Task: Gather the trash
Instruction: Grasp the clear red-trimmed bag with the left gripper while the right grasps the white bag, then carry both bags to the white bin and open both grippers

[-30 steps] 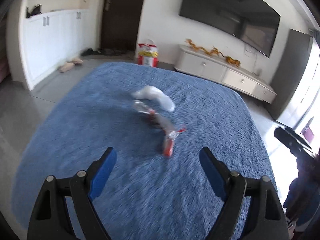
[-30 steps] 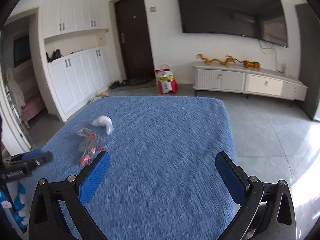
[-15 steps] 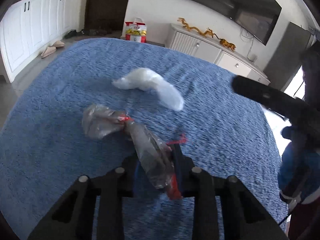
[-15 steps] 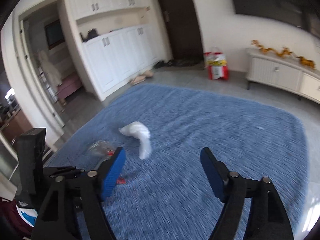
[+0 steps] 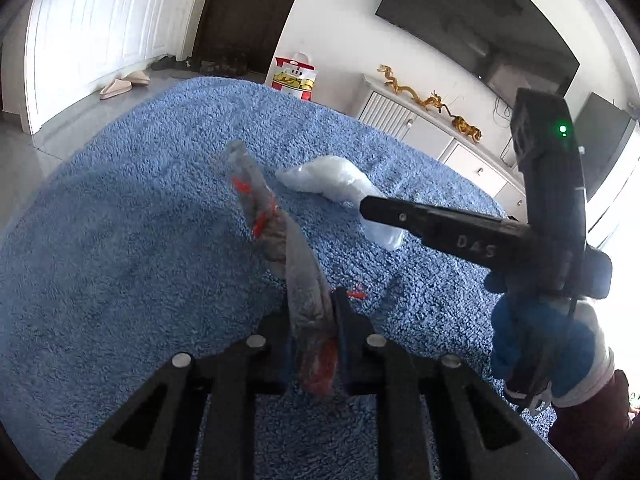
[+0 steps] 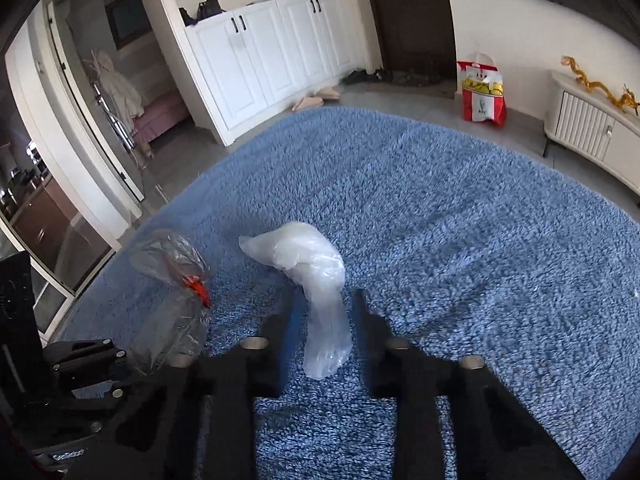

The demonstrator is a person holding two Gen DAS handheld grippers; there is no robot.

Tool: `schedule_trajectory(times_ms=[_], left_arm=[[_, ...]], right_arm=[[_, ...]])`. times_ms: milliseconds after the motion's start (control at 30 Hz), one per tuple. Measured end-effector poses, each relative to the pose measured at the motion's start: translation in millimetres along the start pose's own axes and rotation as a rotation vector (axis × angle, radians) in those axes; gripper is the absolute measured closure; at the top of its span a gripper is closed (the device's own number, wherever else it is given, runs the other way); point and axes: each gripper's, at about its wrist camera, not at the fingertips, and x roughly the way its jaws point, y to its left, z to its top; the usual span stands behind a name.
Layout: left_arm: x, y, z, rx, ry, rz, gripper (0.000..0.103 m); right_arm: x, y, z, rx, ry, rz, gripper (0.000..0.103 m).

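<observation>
A clear crinkled wrapper [image 5: 280, 240] with red print sticks up from my left gripper [image 5: 310, 300], whose jaws are closing with the wrapper's lower end pinched between the pads. A white plastic bag [image 6: 304, 256] lies on the blue shag rug [image 6: 480, 240]. My right gripper [image 6: 322, 300] has its jaws closing onto the bag's thin tail, which runs between the fingers. In the left wrist view the right gripper [image 5: 364, 204] reaches in from the right, its tip on the white bag [image 5: 332, 178]. The right wrist view shows the wrapper [image 6: 172, 272] just left of the bag.
A hand in a blue glove [image 5: 532, 340] holds the right gripper. Beyond the rug stand a red-and-white shopping bag [image 6: 482, 96], a low white TV cabinet [image 5: 420, 128], white cupboards [image 6: 272, 52] and slippers [image 6: 316, 98] on grey floor.
Both grippers came down to the rug and went from wide open to nearly closed. The left took hold of the wrapper and tipped it upright. The right swung left onto the white bag.
</observation>
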Motion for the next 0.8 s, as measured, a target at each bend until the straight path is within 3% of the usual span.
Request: schedule_trajectory(times_ms=[100, 300, 533, 800], left_arm=[[-4.5, 1.7, -1.9, -0.002, -0.011, 0.01, 0.088], [-28.9, -9.8, -8.4, 0.042, -0.068, 0.086, 0.089], [-100.0, -42.8, -23.2, 0.067, -0.12, -0.003, 0.09], [-157.4, -98.0, -51.0, 0.17, -0.144, -0.032, 0.09]], right_arm=[[-12.7, 6.4, -3.2, 0.007, -0.024, -0.018, 0.096], [-76.0, 13.0, -31.5, 0.092, -0.103, -0.041, 0.097], [-179.5, 19.6, -97.2, 0.157, -0.194, -0.118, 0.097], [-293.0, 16.6, -190.4, 0.261, -0.319, -0.272, 0.097]])
